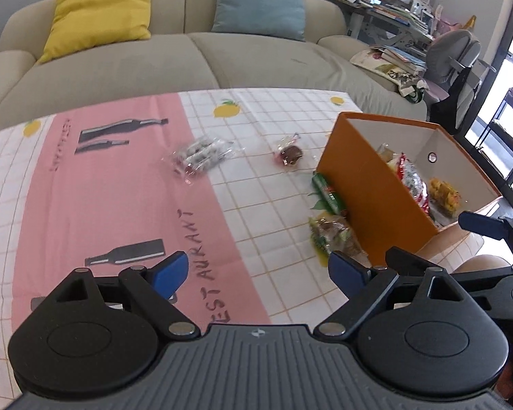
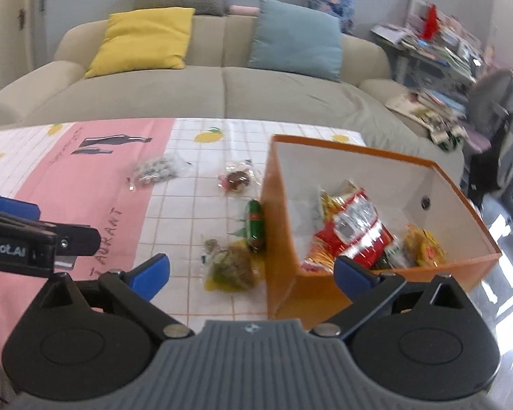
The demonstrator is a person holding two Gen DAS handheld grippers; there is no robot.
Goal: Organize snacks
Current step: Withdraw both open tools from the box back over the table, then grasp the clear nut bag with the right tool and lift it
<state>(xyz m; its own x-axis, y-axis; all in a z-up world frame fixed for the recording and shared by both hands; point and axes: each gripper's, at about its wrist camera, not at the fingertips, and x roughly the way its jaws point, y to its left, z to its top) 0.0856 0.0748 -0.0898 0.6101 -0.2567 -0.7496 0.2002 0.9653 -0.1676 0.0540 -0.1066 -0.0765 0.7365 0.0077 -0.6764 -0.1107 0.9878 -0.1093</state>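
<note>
An orange box (image 2: 280,225) with white inner walls stands on the right of the table and holds a red packet (image 2: 355,229) and a yellow packet (image 2: 424,246). Left of it on the cloth lie a green packet (image 2: 254,222), a yellow-green packet (image 2: 232,266), a brown sweet in clear wrap (image 2: 237,179) and a clear packet (image 2: 157,169). My right gripper (image 2: 253,273) is open over the box's near left corner, holding nothing. My left gripper (image 1: 258,273) is open above the cloth, nothing between its fingers, with the yellow-green packet (image 1: 335,235) just ahead to its right.
A pink and white checked tablecloth (image 1: 119,205) covers the table. Behind it is a beige sofa (image 1: 188,58) with a yellow and a teal cushion. A cluttered desk (image 1: 393,10) and a grey chair (image 1: 461,54) stand at the far right.
</note>
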